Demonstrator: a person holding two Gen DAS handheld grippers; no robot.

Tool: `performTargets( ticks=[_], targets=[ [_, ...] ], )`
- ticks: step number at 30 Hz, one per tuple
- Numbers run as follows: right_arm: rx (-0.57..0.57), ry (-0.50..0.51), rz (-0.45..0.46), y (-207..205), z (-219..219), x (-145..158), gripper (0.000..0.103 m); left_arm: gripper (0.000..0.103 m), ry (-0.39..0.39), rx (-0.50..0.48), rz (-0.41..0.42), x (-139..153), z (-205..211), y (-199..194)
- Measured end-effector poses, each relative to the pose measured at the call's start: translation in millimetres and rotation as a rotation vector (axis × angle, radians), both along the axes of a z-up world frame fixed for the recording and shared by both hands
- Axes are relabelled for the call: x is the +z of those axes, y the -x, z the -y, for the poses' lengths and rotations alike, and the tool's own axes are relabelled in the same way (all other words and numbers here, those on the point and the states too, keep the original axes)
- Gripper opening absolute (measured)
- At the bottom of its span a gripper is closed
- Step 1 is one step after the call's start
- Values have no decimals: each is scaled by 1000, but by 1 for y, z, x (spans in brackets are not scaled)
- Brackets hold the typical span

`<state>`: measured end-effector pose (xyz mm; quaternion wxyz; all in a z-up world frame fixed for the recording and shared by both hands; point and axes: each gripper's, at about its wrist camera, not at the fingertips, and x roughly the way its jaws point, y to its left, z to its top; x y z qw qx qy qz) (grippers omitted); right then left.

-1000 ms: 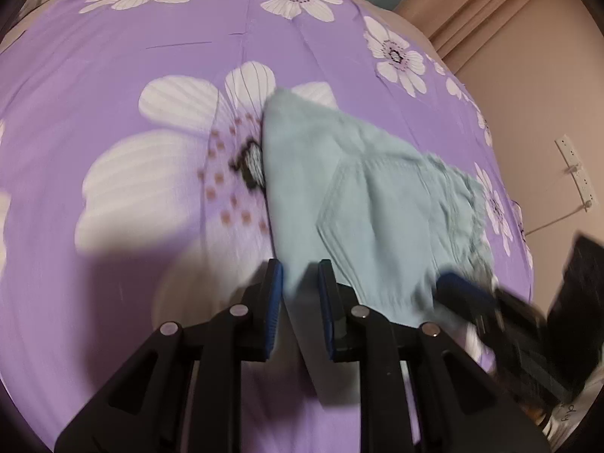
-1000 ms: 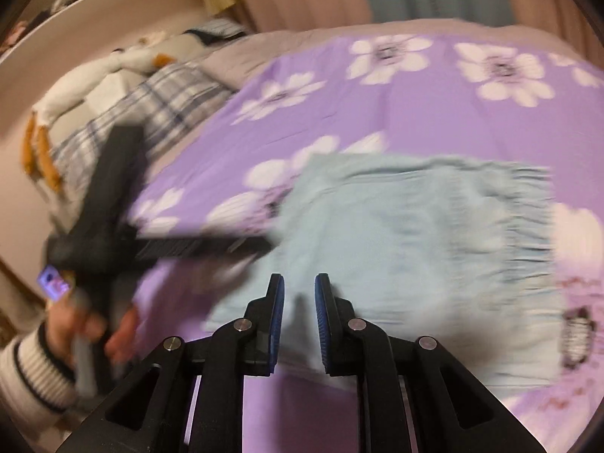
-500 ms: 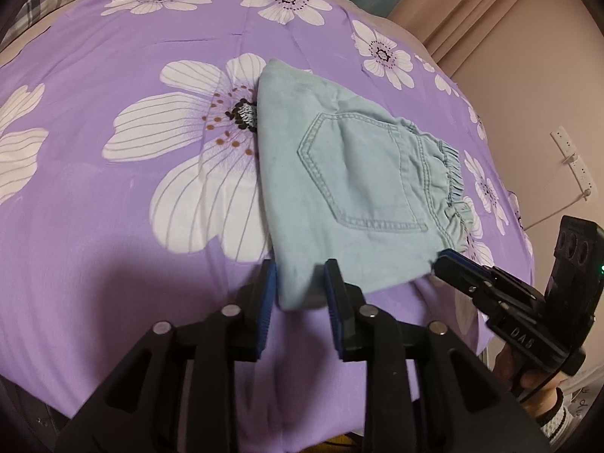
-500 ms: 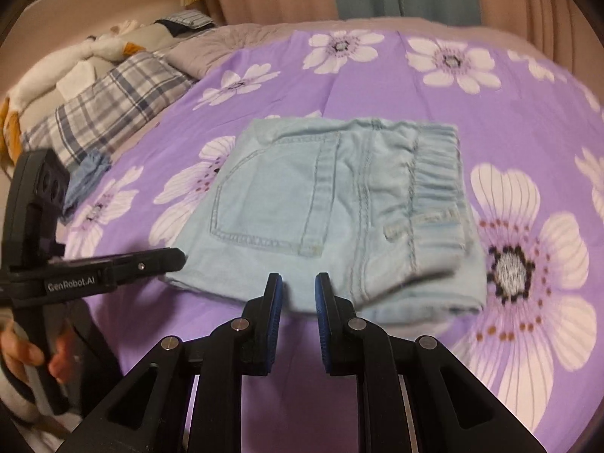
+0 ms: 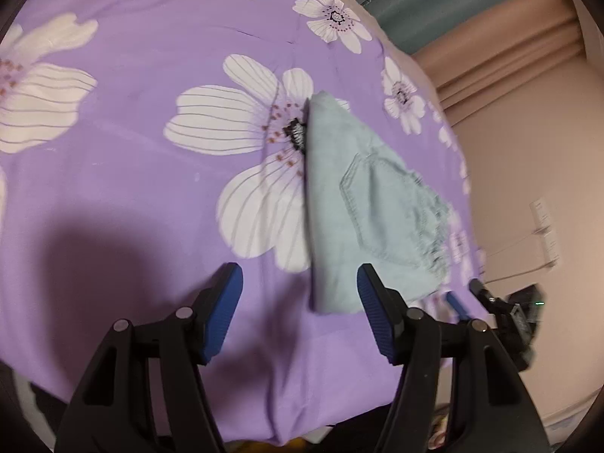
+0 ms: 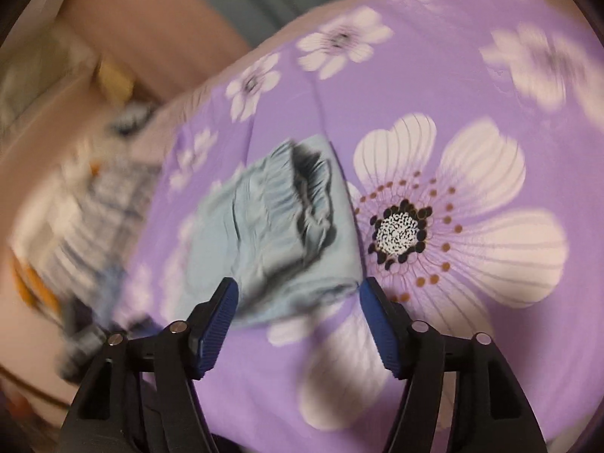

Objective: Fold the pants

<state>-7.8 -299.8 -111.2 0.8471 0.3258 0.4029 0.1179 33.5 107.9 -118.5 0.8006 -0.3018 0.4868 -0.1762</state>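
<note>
The pale blue pants (image 5: 362,211) lie folded into a compact bundle on the purple flowered bedspread (image 5: 151,173), back pocket and gathered waistband showing. My left gripper (image 5: 300,287) hovers just short of the bundle's near corner, its jaws opening and nothing pressed between the blue pads. In the right wrist view, the pants (image 6: 271,234) lie ahead with the elastic waistband on top. My right gripper (image 6: 298,300) stands back from the near edge of the pants, its jaws opening and gripping nothing. The right gripper's tip (image 5: 490,298) shows at the left wrist view's right edge.
The bed's near edge runs just under both grippers. A beige wall (image 5: 528,151) with a socket and curtains stands to the right of the bed. A plaid blanket and soft toys (image 6: 75,207) lie blurred at the left in the right wrist view.
Both grippers went from nearly shut to wide apart. Both have rolled and drawn back sideways, leaving the folded pants flat on the bedspread.
</note>
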Motion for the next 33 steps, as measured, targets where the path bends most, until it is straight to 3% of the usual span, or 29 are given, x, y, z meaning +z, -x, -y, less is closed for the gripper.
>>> performTargets(
  ticks=[2, 6, 10, 16, 25, 33],
  targets=[
    [-17, -76, -26, -10, 8, -6, 75, 63, 41, 0, -12, -2, 2, -8],
    [-26, -69, -55, -33, 15, -13, 77, 63, 54, -16, -39, -7, 9, -19],
    [13, -154, -122, -50, 17, -30, 78, 63, 40, -58, -48, -9, 20, -29],
    [114, -257, -129, -71, 10, -36, 78, 65, 29, -112, -55, -11, 35, -54],
    [237, -159, -152, -100, -14, -33, 78, 71, -33, -214, -24, -11, 74, -84],
    [277, -68, -95, -118, -39, -32, 78, 80, -59, -288, -9, -16, 94, -104]
  ],
)
